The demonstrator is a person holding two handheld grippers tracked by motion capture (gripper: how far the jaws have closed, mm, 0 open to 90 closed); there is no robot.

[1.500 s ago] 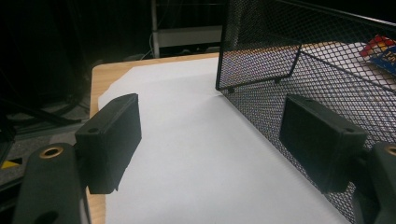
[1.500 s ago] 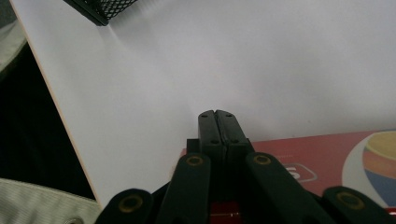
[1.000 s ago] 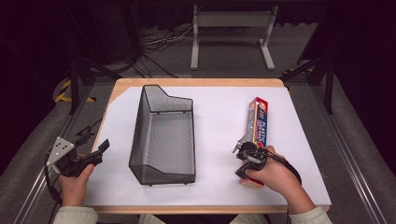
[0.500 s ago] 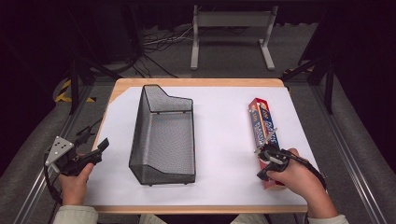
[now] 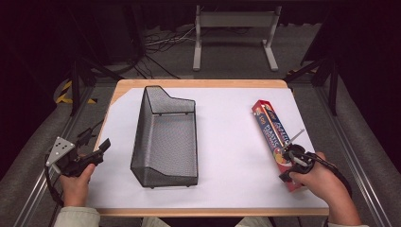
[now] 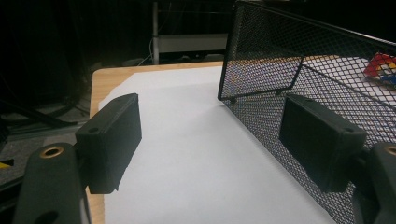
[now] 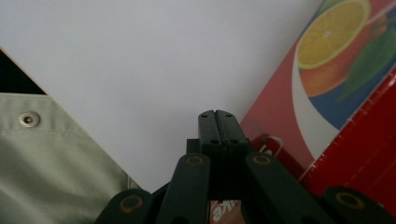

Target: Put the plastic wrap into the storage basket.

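- The table (image 5: 203,83) is wood, with a big smooth white sheet (image 5: 231,142) laid flat on it.
- A black wire mesh basket (image 5: 165,137) stands on the left half. It is long, with see-through net walls, one end taller.
- A long thin cardboard box (image 5: 276,142) lies flat near the right edge. It is red and blue with an orange slice picture. Its long side runs from the far side toward the person, leaning a little right.
- The right gripper (image 7: 217,122) is over the box's near end, its black jaws pressed together with nothing between.
- The left gripper (image 6: 210,140) sits by the basket's left wall, jaws wide apart.
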